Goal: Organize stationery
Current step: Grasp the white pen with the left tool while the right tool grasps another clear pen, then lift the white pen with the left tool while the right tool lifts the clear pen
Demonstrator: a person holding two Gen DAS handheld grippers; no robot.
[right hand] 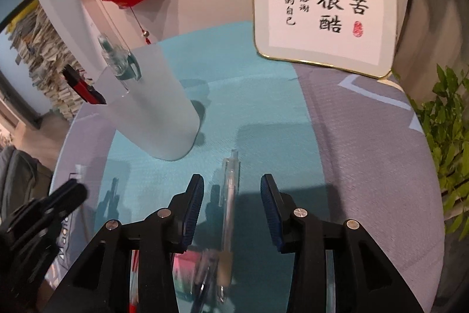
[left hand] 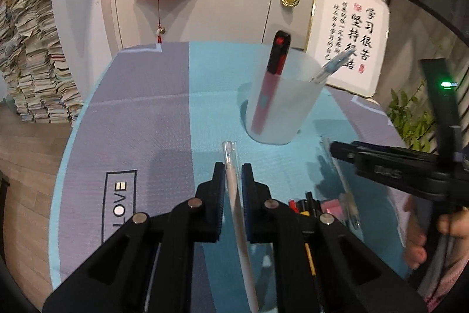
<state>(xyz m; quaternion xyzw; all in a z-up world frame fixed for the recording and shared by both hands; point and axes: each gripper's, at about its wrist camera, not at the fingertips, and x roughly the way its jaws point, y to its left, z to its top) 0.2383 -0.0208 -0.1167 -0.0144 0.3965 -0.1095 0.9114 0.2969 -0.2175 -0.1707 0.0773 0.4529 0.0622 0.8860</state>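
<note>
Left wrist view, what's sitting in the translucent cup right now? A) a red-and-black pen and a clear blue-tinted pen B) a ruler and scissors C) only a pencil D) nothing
A: the translucent cup holds a red-and-black pen and a clear blue-tinted pen leaning on its rim.

Table (left hand: pixel 152 119) wears a matt woven cloth w/ fine ribbed texture, the cup (left hand: pixel 281 107) is frosted translucent plastic, the white pen (left hand: pixel 234 195) looks smooth matt plastic, the clear pen (right hand: pixel 230 181) glossy plastic, fingers (right hand: pixel 192 204) matt black w/ ribbed blue pads, prob. rubber.
</note>
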